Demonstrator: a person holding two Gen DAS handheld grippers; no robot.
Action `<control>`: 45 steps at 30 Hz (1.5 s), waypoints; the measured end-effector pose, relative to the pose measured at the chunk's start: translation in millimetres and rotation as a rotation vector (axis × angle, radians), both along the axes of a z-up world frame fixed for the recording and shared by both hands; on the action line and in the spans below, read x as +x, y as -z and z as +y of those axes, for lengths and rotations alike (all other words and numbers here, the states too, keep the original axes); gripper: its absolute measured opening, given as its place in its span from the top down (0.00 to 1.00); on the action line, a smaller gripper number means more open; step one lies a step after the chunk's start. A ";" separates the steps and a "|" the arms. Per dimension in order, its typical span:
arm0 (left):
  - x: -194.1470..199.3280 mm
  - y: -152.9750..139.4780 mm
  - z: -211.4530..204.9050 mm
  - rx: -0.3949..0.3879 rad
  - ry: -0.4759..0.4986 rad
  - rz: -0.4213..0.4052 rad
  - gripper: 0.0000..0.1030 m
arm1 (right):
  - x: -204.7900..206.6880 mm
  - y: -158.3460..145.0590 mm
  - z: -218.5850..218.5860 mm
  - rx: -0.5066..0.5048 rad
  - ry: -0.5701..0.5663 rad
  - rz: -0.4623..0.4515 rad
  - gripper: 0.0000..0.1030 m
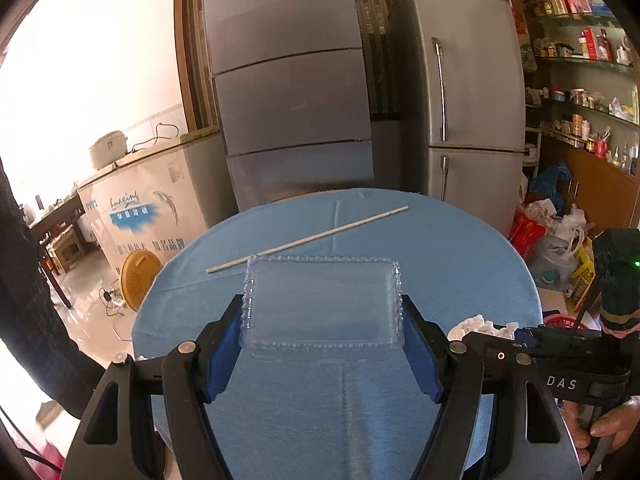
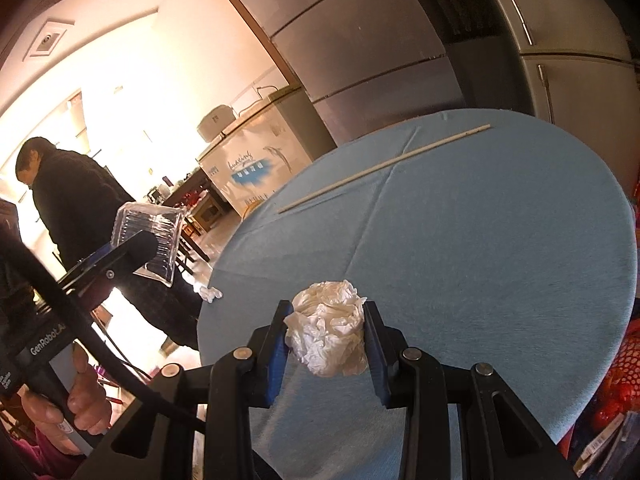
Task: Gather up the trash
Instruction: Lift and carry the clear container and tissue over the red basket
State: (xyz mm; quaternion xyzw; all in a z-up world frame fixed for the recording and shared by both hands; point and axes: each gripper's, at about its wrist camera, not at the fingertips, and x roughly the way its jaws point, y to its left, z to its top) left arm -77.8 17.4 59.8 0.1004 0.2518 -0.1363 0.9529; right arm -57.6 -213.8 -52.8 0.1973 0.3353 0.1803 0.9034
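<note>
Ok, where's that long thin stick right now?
The stick lies flat on the blue table, toward its far edge near the fridges, beyond the clear plastic tray; the right wrist view shows it upper centre.

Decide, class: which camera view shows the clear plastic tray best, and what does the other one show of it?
The left wrist view. There the clear plastic tray sits centred and face-on between the left gripper jaws, its beaded rim fully visible. The right wrist view shows it small, tilted and near the left edge, partly hidden by a gripper finger.
</note>
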 end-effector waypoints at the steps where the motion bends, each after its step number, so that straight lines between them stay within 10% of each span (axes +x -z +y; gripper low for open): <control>1: -2.6 -2.0 0.1 0.001 0.001 -0.007 0.28 | -1.9 -2.2 -0.2 0.002 0.000 -0.007 0.64; 45: -34.9 -30.1 -42.8 0.048 0.063 -0.080 0.28 | -72.7 -37.8 -65.2 0.103 0.095 -0.138 0.64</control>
